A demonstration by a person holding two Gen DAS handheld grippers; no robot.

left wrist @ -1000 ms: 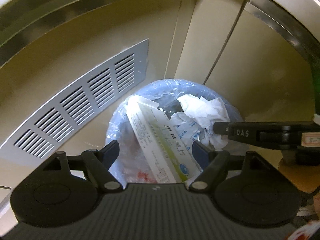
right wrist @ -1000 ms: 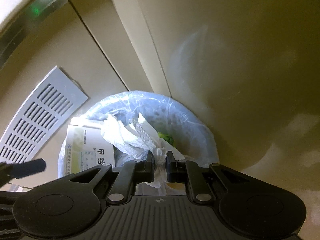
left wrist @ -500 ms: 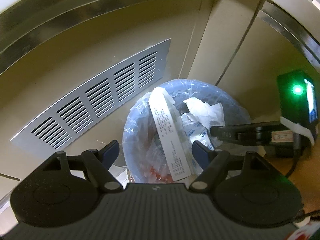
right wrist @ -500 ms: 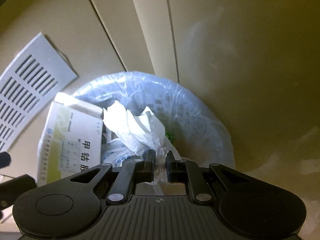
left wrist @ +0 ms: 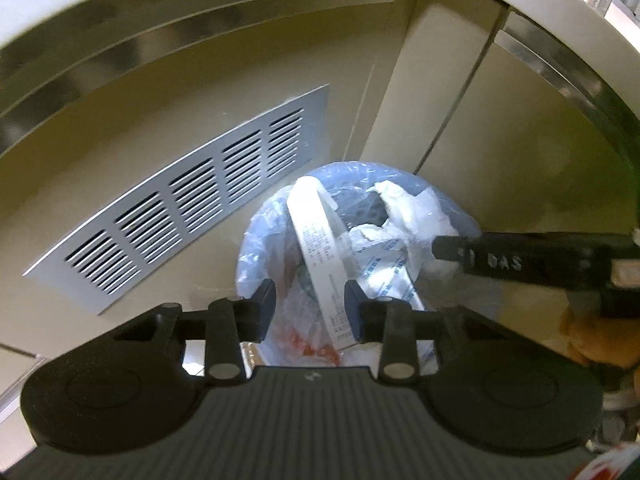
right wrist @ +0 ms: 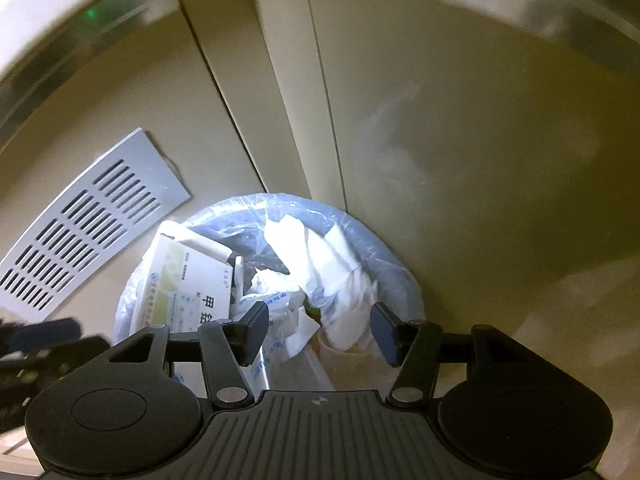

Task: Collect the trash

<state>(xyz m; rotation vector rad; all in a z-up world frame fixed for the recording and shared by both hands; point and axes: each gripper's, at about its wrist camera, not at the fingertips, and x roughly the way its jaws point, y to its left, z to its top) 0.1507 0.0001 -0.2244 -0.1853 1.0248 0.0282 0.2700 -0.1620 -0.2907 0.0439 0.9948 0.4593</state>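
Observation:
A round bin with a clear blue-tinted liner [left wrist: 256,240] [right wrist: 392,264] stands in a cabinet corner, full of trash. A flat white printed box [left wrist: 320,256] [right wrist: 180,284] leans in its left side. Crumpled white tissue [left wrist: 412,208] [right wrist: 320,256] lies on top at the right. My left gripper [left wrist: 308,310] is open and empty above the bin's near edge. My right gripper [right wrist: 318,332] is open and empty above the tissue; one of its fingers [left wrist: 480,252] shows from the right in the left wrist view.
Beige cabinet doors enclose the bin. A grey louvred vent plate [left wrist: 188,196] [right wrist: 88,216] sits in the panel to the left. A metal trim strip [left wrist: 168,40] runs under the white counter edge. A plastic bag with red print [left wrist: 308,344] lies at the bin's near side.
My right gripper has opened and let go of the white tissue, which now lies in the bin. My left gripper has narrowed its opening and drawn back slightly.

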